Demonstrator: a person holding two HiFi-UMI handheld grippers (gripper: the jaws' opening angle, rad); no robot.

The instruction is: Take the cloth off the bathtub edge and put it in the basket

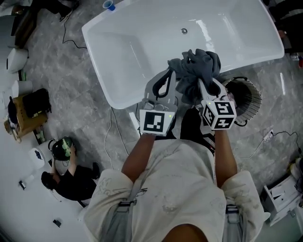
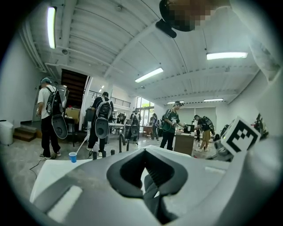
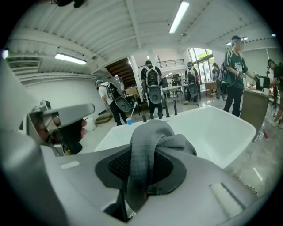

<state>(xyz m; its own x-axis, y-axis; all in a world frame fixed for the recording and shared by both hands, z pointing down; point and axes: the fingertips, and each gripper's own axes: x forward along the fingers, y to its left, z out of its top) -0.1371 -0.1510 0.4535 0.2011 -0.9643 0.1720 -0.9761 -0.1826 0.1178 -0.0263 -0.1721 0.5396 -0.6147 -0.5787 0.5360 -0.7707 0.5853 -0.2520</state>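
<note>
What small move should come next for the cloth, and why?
Probably carry the cloth right, until it hangs over the basket. The right gripper is shut on the cloth, which is already off the bathtub edge, and the open basket stands just right of that gripper.

blue cup (image 1: 109,5) — upright | person (image 1: 71,178) — crouched, lower left | backpacked people (image 2: 102,119) standing behind

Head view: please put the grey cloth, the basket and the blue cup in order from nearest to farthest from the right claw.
1. Grey cloth: bunched in the right claw, over the bathtub edge.
2. Basket: on the floor, just right of the claw.
3. Blue cup: far off, by the bathtub's far left corner.
</note>
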